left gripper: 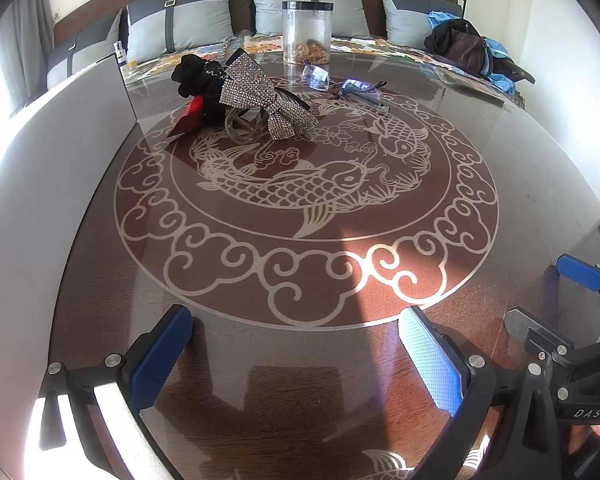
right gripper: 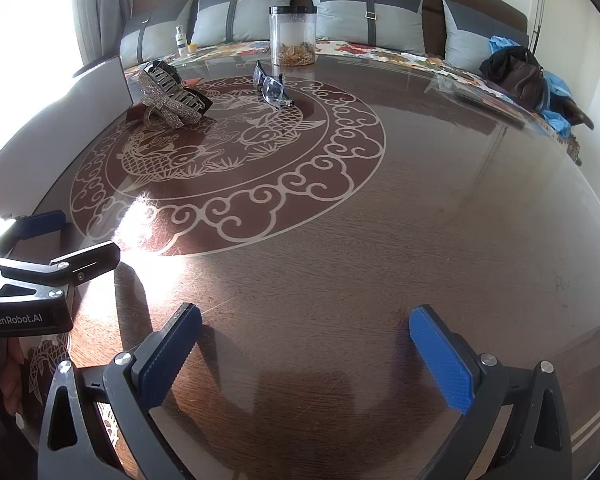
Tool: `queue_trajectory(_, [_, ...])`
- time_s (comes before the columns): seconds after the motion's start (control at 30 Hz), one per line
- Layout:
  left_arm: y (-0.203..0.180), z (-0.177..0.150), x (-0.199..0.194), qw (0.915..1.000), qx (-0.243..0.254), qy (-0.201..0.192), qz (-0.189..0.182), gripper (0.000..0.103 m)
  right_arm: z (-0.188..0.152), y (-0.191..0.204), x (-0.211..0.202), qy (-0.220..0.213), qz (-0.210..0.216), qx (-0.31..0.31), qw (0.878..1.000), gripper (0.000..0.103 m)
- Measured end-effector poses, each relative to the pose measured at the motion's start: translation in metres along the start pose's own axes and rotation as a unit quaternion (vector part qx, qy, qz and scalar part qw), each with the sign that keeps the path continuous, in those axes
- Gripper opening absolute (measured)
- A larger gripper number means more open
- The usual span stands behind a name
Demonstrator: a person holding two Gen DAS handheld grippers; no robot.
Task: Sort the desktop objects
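Hair accessories [left gripper: 244, 96] lie well beyond the open, empty left hand-held gripper [left gripper: 296, 360].

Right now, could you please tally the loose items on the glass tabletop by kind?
Clear jar with black lid: 1
Glasses: 1
Rhinestone bow hair clip: 1
Black fabric hair accessory: 1
Claw clips: at least 1, pile overlaps
Total: at least 5
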State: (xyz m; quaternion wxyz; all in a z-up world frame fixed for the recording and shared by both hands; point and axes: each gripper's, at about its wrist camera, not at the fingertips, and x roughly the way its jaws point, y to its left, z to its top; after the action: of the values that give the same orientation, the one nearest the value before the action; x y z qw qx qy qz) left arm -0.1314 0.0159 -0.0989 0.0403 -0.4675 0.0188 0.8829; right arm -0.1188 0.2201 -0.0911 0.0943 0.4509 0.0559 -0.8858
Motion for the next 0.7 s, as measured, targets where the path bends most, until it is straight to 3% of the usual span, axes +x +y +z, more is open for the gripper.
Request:
queue_trajectory(0.13, [0.003, 0.011, 0.005, 0.9998, -0.005, 0.019, 0.0, 0.103, 0.0, 0.0, 0.0, 0.0, 0.0, 0.0, 1.0, 0.103])
queue_trajectory(0.33, [0.034, 0.091, 0.022, 0.9925, -0.122, 0.004, -0.006, 0.103, 0.0, 0.0, 0.0, 0.0, 0.0, 0.0, 1.0, 0.103])
queue_trajectory(0.5, [0.037, 0.153, 0.049, 0.9852, -0.169, 0.001, 0.032, 0.103, 0.0, -0.001, 0.0, 0.0, 0.0, 0.0, 1.0, 0.103])
queue_trajectory(0.6, [0.04, 0.171, 0.066, 0.9811, -0.182, -0.004, 0.065, 0.103, 0.0, -0.001, 0.0, 0.0, 0.0, 0.0, 1.0, 0.103])
queue_trajectory(0.7, [0.044, 0.175, 0.086, 0.9795, -0.179, 0.02, 0.091, 0.103, 0.0, -0.002, -0.001, 0.0, 0.0, 0.0, 1.0, 0.103])
